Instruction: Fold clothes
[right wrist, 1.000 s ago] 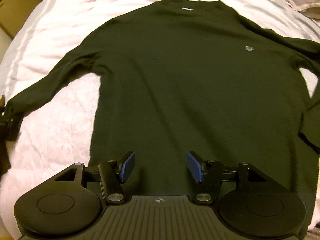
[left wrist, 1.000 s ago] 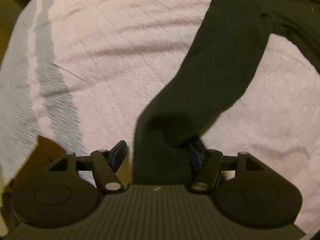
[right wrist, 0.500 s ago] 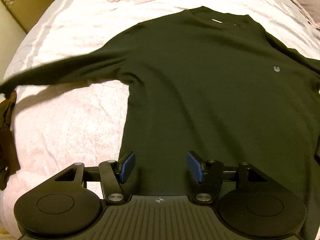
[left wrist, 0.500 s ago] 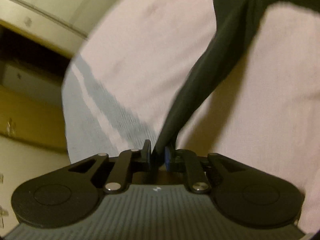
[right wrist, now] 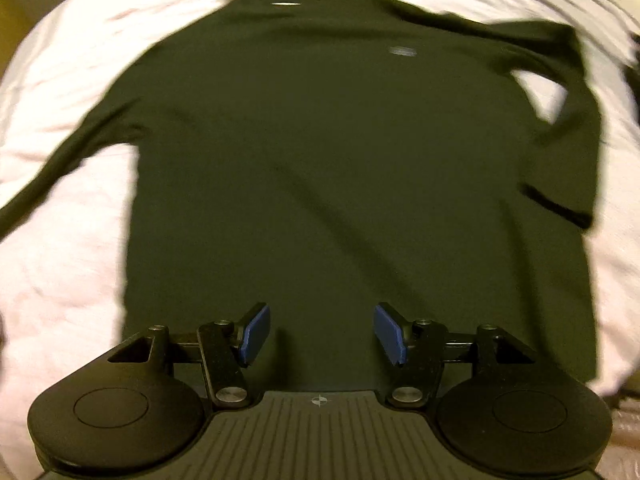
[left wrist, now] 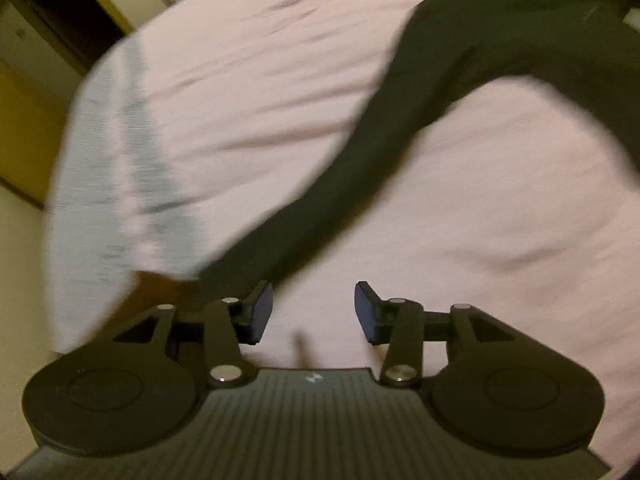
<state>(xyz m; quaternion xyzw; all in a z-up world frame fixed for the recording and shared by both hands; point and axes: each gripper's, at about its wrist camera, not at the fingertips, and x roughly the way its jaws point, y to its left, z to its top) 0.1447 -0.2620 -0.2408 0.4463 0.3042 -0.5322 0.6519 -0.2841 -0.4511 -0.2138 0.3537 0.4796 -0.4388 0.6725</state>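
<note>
A dark long-sleeved sweater (right wrist: 340,168) lies face up and mostly flat on a pale pink bed (right wrist: 60,280), its body spread straight ahead of the right gripper (right wrist: 322,334), collar at the far end and hem nearest the jaws. That gripper's blue pads stand well apart over the hem, pressing on nothing.

The left gripper (left wrist: 314,312) hangs over bare cover; its jaws are opening and nothing is between them. The sleeve (left wrist: 340,192) runs from its upper right down to just beside its left finger, the cuff end passing behind that finger near the bed's edge. Whether cloth touches the finger I cannot tell, as the picture is blurred.

To the right of the right gripper the other sleeve (right wrist: 560,120) is bent back on itself, cuff lying against the body's side.

The knit looks soft, light and limp: it will sag and drag instead of holding a shape, and it should cling a little to the textured cover, so it is unlikely to slip. I would pinch it at firm edges, the cuff, shoulder seam or hem corner, taking both layers, and lift enough to clear the bed before carrying a fold across.

No containers are in view
</note>
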